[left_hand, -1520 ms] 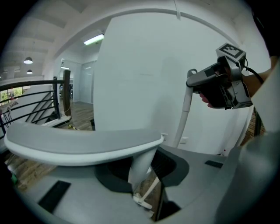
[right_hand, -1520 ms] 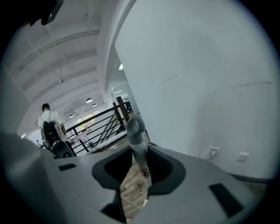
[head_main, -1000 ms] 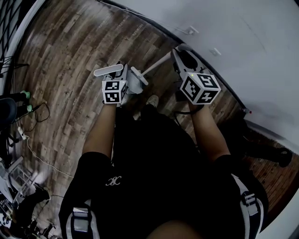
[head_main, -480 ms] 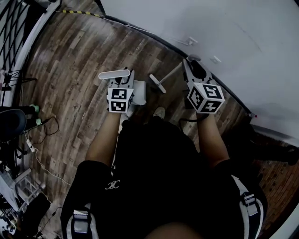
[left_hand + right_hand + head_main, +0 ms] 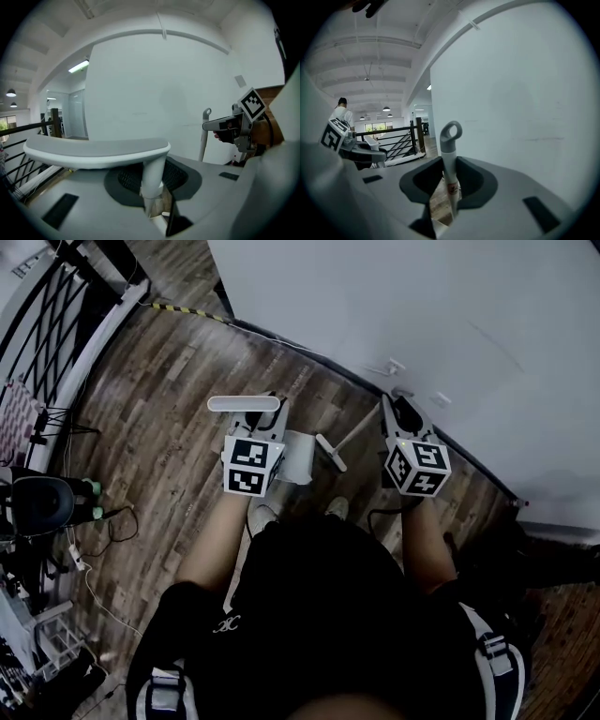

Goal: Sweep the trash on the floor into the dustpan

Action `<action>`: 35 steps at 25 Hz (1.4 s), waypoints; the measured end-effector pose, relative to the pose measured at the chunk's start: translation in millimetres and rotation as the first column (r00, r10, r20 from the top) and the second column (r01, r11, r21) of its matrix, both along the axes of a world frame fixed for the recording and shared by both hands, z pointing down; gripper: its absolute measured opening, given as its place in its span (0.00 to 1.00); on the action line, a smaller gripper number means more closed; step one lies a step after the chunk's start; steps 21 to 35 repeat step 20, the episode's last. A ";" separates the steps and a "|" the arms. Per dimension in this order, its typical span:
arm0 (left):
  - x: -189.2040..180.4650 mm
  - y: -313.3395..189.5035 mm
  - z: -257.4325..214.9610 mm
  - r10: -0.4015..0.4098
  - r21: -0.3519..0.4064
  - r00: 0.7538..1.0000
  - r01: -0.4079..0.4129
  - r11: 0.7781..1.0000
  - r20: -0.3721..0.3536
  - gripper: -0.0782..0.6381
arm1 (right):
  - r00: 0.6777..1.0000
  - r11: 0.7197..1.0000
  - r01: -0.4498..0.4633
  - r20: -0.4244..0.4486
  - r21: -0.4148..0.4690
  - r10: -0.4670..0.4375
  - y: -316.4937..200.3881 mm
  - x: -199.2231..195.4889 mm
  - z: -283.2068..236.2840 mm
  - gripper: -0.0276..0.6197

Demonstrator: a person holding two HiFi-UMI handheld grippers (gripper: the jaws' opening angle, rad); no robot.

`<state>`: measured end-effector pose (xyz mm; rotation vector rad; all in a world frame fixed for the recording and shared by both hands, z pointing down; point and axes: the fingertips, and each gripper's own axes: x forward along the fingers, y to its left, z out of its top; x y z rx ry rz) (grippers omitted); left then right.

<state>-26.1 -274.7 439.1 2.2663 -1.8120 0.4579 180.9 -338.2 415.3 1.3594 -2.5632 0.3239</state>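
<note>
In the head view my left gripper (image 5: 254,420) is shut on the upright stem of the dustpan handle, whose pale crossbar (image 5: 244,404) tops it. The whitish dustpan (image 5: 298,457) hangs just right of that gripper, above the wooden floor (image 5: 159,399). My right gripper (image 5: 399,420) is shut on the broom shaft; the shaft slants down-left to the small brush head (image 5: 330,452) beside the pan. The left gripper view shows the crossbar (image 5: 98,152) and stem (image 5: 153,176) between the jaws. The right gripper view shows the broom's grey loop end (image 5: 451,134). I see no trash.
A white wall (image 5: 450,315) with a dark baseboard runs diagonally on the right, close to the right gripper. A black railing (image 5: 66,324) stands at upper left. Cables and equipment (image 5: 47,507) lie on the left. My shoes (image 5: 262,517) stand below the pan.
Both grippers sit lower and further right in the head view, nearer the wall. The brush head has swung from beside the left gripper to beside the dustpan, which now shows. Both grips hold.
</note>
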 end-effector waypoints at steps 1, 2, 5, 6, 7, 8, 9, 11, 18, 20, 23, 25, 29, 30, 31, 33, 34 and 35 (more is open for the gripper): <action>-2.0 -1.5 -0.8 -0.009 -0.003 1.000 0.009 1.000 0.004 0.23 | 1.000 1.000 0.002 0.001 0.004 -0.002 0.4 -0.9 -0.7 0.20; -4.2 -2.9 -1.1 -0.021 -0.008 1.000 0.021 1.000 0.006 0.23 | 1.000 1.000 0.006 0.002 0.007 -0.006 0.9 -2.0 -1.3 0.20; -7.7 -2.6 -4.7 -0.044 -0.016 0.999 0.044 0.999 0.012 0.23 | 1.000 1.000 0.020 0.001 0.013 -0.020 5.2 -5.2 -3.2 0.20; -7.9 -2.5 -7.0 -0.046 -0.015 0.999 0.047 0.999 0.013 0.23 | 1.000 1.000 0.026 0.002 0.014 -0.026 6.1 -6.0 -3.8 0.20; -8.0 -2.9 -9.3 -0.049 -0.014 0.999 0.049 0.999 0.012 0.23 | 1.000 0.999 0.030 0.004 0.014 -0.030 6.3 -6.6 -4.1 0.20; -8.3 -3.9 -11.5 -0.051 -0.011 0.999 0.051 0.999 0.010 0.23 | 0.999 0.999 0.033 0.007 0.013 -0.034 6.0 -7.1 -4.3 0.20; -9.0 -4.8 -13.7 -0.055 -0.009 0.998 0.055 0.998 0.008 0.23 | 0.999 0.999 0.037 0.010 0.013 -0.037 5.9 -7.8 -4.7 0.20; -11.5 -5.7 -17.5 -0.064 -0.009 0.998 0.064 0.998 0.000 0.23 | 0.999 0.999 0.045 0.013 0.015 -0.046 7.3 -10.3 -6.6 0.20; -11.7 -11.4 -19.8 -0.064 -0.026 0.998 0.063 0.998 -0.014 0.23 | 0.999 0.999 0.050 0.004 0.021 -0.050 2.0 -8.8 -7.3 0.20; -11.5 -15.0 -19.5 -0.059 -0.025 0.998 0.059 0.998 -0.011 0.23 | 0.999 0.999 0.045 0.003 0.019 -0.045 -1.8 -6.0 -6.4 0.20; -11.5 -15.0 -19.5 -0.059 -0.025 0.998 0.059 0.998 -0.011 0.23 | 0.999 0.999 0.045 0.003 0.019 -0.045 -1.8 -6.0 -6.4 0.20; -11.5 -15.0 -19.5 -0.059 -0.025 0.998 0.059 0.998 -0.011 0.23 | 0.999 0.999 0.045 0.003 0.019 -0.045 -1.8 -6.0 -6.4 0.20; -11.5 -15.0 -19.5 -0.059 -0.025 0.998 0.059 0.998 -0.011 0.23 | 0.999 0.999 0.045 0.003 0.019 -0.045 -1.8 -6.0 -6.4 0.20; -11.5 -15.0 -19.5 -0.059 -0.025 0.998 0.059 0.998 -0.011 0.23 | 0.999 0.999 0.045 0.003 0.019 -0.045 -1.8 -6.0 -6.4 0.20; -11.5 -15.0 -19.5 -0.059 -0.025 0.998 0.059 0.998 -0.011 0.23 | 0.999 0.999 0.045 0.003 0.019 -0.045 -1.8 -6.0 -6.4 0.20; -11.5 -15.0 -19.5 -0.059 -0.025 0.998 0.059 0.998 -0.011 0.23 | 0.999 0.999 0.045 0.003 0.019 -0.045 -1.8 -6.0 -6.4 0.20; -11.5 -15.0 -19.5 -0.059 -0.025 0.998 0.059 0.998 -0.011 0.23 | 0.999 0.999 0.045 0.003 0.019 -0.045 -1.8 -6.0 -6.4 0.20; -11.5 -15.0 -19.5 -0.059 -0.025 0.998 0.059 0.998 -0.011 0.23 | 0.999 0.999 0.045 0.003 0.019 -0.045 -1.8 -6.0 -6.4 0.20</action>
